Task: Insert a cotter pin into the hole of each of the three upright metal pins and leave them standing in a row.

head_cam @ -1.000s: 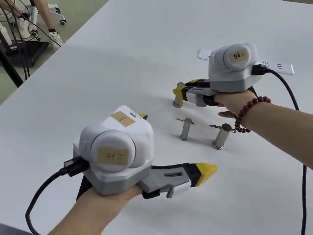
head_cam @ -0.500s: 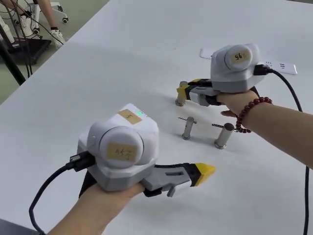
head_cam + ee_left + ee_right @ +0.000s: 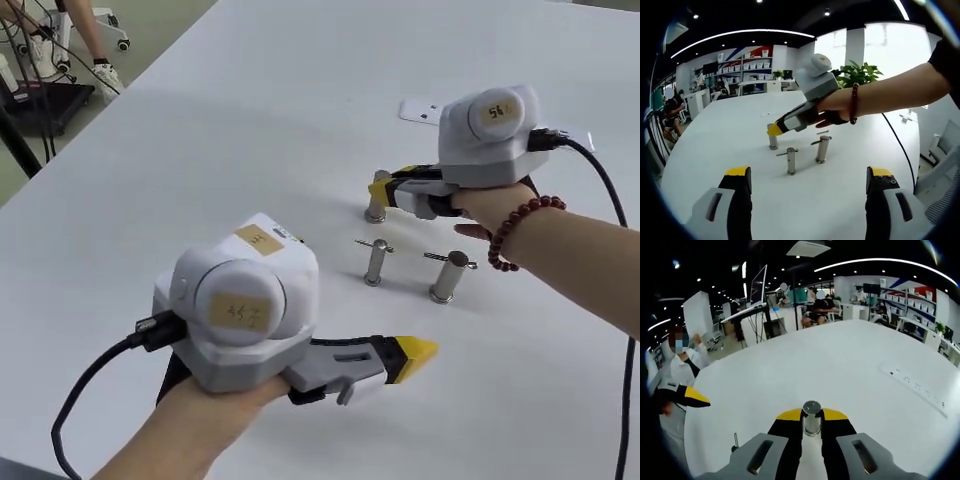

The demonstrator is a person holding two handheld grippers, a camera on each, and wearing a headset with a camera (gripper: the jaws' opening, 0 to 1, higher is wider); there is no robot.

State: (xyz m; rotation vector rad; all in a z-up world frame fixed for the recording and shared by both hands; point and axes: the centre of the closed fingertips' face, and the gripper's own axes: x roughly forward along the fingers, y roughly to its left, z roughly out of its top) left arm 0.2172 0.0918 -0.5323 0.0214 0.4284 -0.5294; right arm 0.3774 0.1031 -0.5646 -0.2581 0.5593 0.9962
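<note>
On the table (image 3: 250, 120), the right claw (image 3: 811, 415) is squeezing the far metal pin (image 3: 811, 426) and should be holding it straight, while the left claw (image 3: 808, 171) is hanging open.

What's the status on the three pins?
Left gripper open, clear of the work. Right gripper shut on far pin, no cotter seen in it. Middle pin and thick pin upright, cottered. Nothing blocking.
</note>
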